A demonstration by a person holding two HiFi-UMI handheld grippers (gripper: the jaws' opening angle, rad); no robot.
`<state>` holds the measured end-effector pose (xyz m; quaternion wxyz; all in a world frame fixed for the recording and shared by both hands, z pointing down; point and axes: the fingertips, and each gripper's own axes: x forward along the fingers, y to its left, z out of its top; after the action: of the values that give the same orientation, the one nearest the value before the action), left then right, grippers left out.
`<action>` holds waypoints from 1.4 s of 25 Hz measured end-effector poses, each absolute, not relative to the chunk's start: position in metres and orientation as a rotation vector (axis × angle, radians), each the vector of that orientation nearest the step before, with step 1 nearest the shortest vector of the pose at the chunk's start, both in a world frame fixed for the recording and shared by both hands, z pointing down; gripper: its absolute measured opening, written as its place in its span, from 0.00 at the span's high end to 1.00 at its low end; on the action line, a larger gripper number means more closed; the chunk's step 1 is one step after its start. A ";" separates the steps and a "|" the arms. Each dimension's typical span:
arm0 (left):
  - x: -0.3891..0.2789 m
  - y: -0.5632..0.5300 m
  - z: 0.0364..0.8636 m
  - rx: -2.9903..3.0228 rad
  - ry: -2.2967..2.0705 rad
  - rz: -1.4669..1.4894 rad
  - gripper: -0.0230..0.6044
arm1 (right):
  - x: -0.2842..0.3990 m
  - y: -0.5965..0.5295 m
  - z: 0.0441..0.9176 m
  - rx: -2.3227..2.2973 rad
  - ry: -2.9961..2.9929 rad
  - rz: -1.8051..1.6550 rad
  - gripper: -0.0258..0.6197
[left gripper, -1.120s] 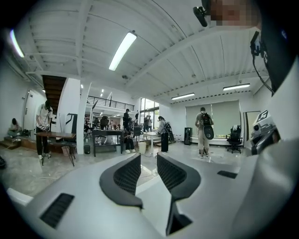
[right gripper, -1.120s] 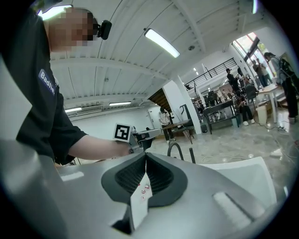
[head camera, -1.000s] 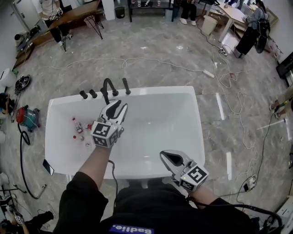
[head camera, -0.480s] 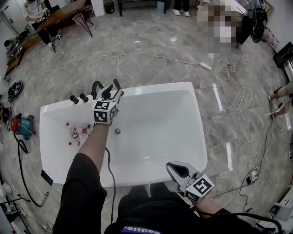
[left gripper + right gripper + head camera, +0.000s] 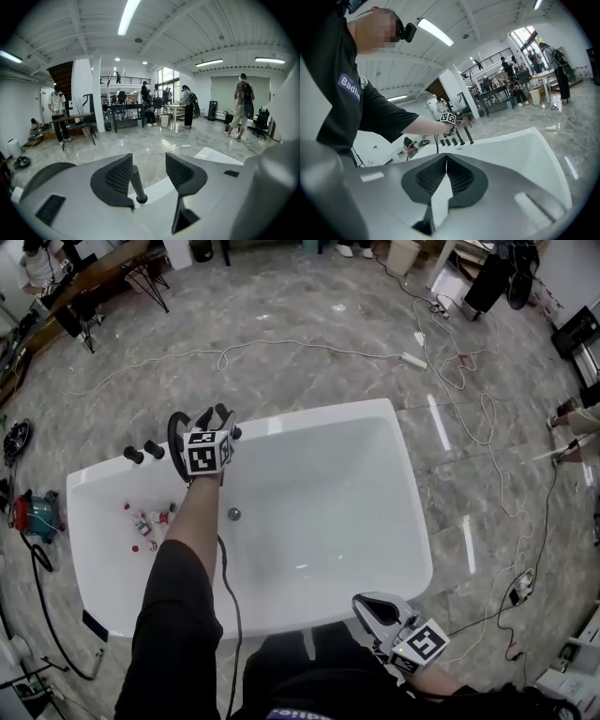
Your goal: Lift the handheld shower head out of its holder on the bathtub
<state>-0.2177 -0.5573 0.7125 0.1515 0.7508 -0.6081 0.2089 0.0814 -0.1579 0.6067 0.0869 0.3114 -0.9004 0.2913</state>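
The handheld shower head shows as a slim black handle (image 5: 137, 183) standing upright in its holder on the white bathtub's far rim (image 5: 309, 418). My left gripper (image 5: 217, 416) is at that rim; its jaws are opening, and the handle stands between them, close to the left pad (image 5: 118, 177), not pressed. In the left gripper view the gripper (image 5: 149, 171) frames the handle. From the right gripper view the handle (image 5: 467, 134) is the tallest of the black fittings. My right gripper (image 5: 364, 601) hangs over the tub's near right corner, its jaws shut and empty (image 5: 446, 159).
Two black knobs (image 5: 142, 452) and an arched black spout (image 5: 174, 432) stand left of the handle. Small bottles (image 5: 142, 521) lie in the tub's left end, near a drain (image 5: 233, 514). A red and teal vacuum (image 5: 33, 512) and cables (image 5: 441, 371) lie on the marble floor.
My left gripper has travelled away from me across the tub to the fittings on the far rim, and its jaws have spread. The right gripper has sunk lower at the near right corner.
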 end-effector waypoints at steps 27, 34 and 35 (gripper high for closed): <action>-0.240 -0.627 0.822 1.998 -1.850 0.675 0.75 | 0.129 -0.139 0.700 1.099 -2.508 1.078 0.96; -0.225 -0.609 0.799 2.045 -1.858 0.694 0.75 | 0.121 -0.136 0.686 1.095 -2.540 1.076 0.96; -0.224 -0.606 0.792 2.048 -1.863 0.686 0.75 | 0.117 -0.136 0.681 1.087 -2.549 1.075 0.96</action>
<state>-0.2239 -0.6056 0.7924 0.1439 0.7106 -0.6463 0.2381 0.1172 -0.1358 0.6809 0.0845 0.3643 -0.8546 0.3602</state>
